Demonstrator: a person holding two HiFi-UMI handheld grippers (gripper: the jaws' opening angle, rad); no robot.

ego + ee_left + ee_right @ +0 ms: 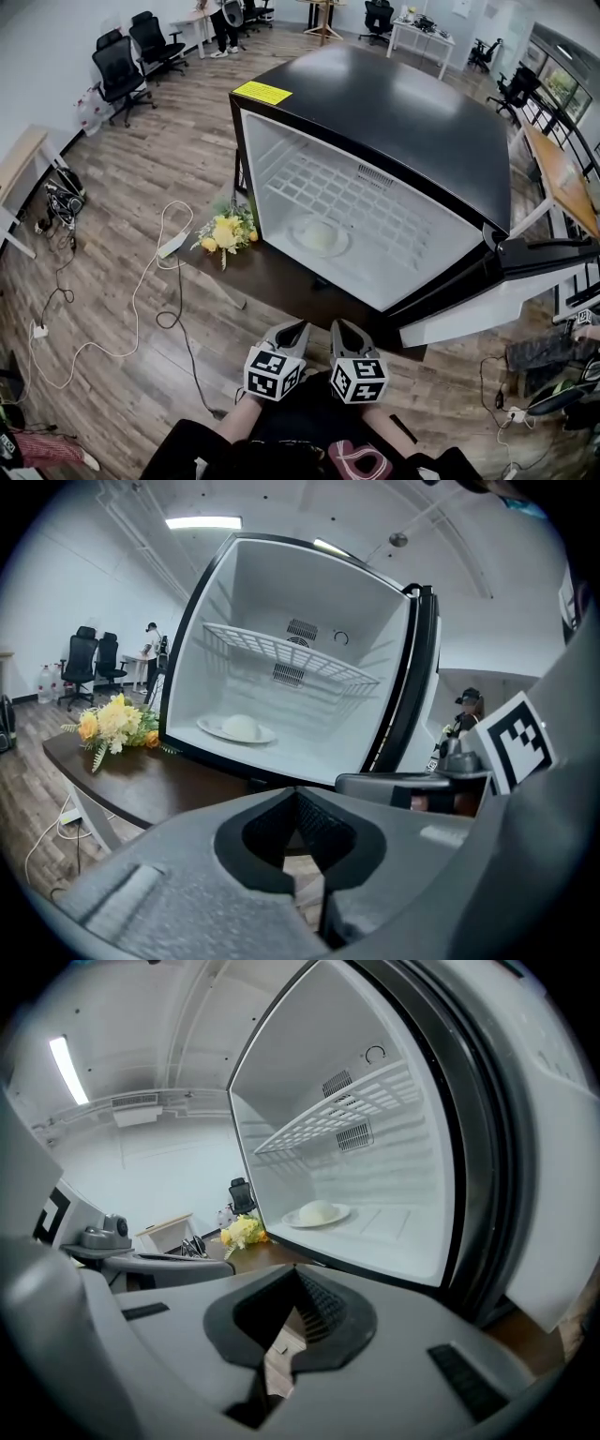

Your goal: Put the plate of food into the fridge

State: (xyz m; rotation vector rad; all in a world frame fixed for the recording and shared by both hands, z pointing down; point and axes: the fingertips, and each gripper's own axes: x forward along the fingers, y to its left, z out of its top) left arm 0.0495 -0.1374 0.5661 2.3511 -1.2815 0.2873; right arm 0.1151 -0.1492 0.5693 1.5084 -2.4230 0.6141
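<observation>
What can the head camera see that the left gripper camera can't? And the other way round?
Only the head view: the fridge's black top, its yellow sticker and the cables on the floor.
Only the left gripper view: the ceiling light and, close up, the left gripper's shut, empty jaws.
Both: the open fridge, the plate of food on its floor under the wire shelf, the flowers and the table.
</observation>
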